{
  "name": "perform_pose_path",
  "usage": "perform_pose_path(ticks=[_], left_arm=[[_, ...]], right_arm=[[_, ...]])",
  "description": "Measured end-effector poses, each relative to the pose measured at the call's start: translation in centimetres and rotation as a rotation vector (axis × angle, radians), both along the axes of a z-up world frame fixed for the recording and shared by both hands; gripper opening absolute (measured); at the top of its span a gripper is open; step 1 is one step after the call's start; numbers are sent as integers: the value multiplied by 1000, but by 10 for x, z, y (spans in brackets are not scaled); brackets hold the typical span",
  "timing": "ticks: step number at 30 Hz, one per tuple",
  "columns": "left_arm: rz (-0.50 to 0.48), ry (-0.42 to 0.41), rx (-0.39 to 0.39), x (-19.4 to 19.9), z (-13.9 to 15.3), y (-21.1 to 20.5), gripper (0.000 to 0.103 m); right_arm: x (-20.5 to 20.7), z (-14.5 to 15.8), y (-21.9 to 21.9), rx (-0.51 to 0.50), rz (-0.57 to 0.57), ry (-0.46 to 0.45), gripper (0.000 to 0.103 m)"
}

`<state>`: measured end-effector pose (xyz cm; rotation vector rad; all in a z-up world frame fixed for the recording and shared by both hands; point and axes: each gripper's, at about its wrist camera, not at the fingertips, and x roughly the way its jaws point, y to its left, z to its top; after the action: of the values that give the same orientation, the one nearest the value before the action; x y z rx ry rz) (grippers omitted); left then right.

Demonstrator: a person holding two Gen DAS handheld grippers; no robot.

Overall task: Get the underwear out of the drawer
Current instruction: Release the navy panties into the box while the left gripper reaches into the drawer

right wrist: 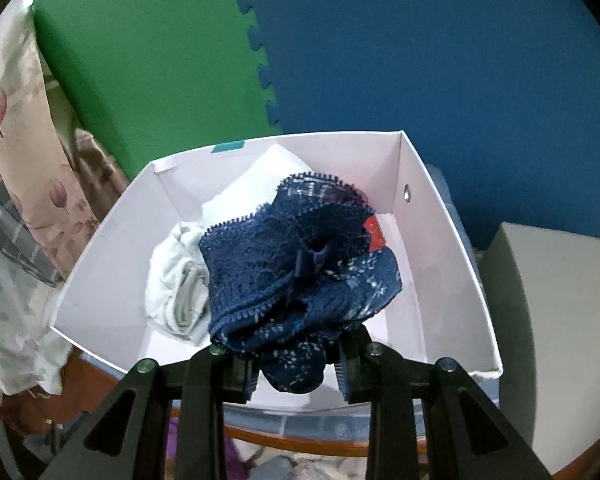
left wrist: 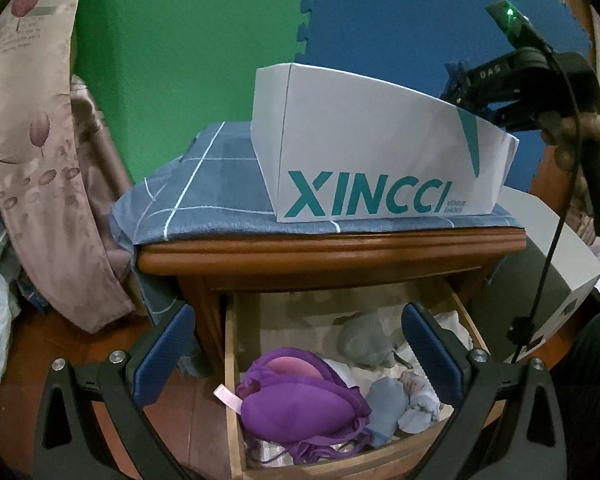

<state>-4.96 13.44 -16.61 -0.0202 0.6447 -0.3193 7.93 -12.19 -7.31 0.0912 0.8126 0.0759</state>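
Task is judged partly done. In the right wrist view the white shoe box (right wrist: pixel 112 240) on the nightstand top already holds a pale rolled garment (right wrist: pixel 180 280), a folded white piece (right wrist: pixel 256 184) at the far side and something red (right wrist: pixel 380 232) near the right wall.

A navy lace underwear piece (right wrist: pixel 300 264) is draped over the near part of the box, its lower end gripped between the narrowly set jaws of the right gripper (right wrist: pixel 296 380); the pads look clenched on the cloth, so this piece is not yet let go. Whether the bulk of it already rests on the box contents cannot be told for sure.

In the left wrist view the left gripper (left wrist: pixel 296 356) is held with jaws spread wide and nothing between them, above the open drawer (left wrist: pixel 232 360). Left in the drawer: a purple bra (left wrist: pixel 300 400) at the near left, a grey garment (left wrist: pixel 364 340) farther back, bluish small pieces (left wrist: pixel 392 404) to the right, and white cloth underneath.

Remaining, by judgement: the navy piece is to be dropped in the box, then the drawer items are to be lifted out one by one. Several pieces remain.
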Motion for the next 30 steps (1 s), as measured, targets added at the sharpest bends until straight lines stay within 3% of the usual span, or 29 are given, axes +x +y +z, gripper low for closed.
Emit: perform_pose_path(ticks=[9, 11, 13, 15, 18, 21, 23, 30], left_arm=[[-4, 18, 2, 2, -4, -2, 102], [-6, 23, 4, 3, -5, -2, 102], [-6, 30, 7, 4, -6, -3, 102], [-6, 35, 11, 4, -7, -5, 102], [-6, 37, 16, 3, -9, -6, 102], [-8, 38, 22, 2, -10, -6, 102], [-11, 42, 30, 2, -12, -7, 102], [-33, 127, 32, 7, -28, -7, 102]], right_arm=[[2, -3, 1, -9, 11, -5, 35], [2, -4, 5, -31, 21, 1, 41], [3, -6, 11, -62, 36, 10, 60], [2, -6, 15, -84, 35, 8, 69], [-5, 1, 10, -40, 24, -28, 69], [-28, 19, -8, 9, -22, -150, 71], [-47, 27, -26, 20, -70, -205, 77], [-113, 6, -88, 58, -153, -197, 80]])
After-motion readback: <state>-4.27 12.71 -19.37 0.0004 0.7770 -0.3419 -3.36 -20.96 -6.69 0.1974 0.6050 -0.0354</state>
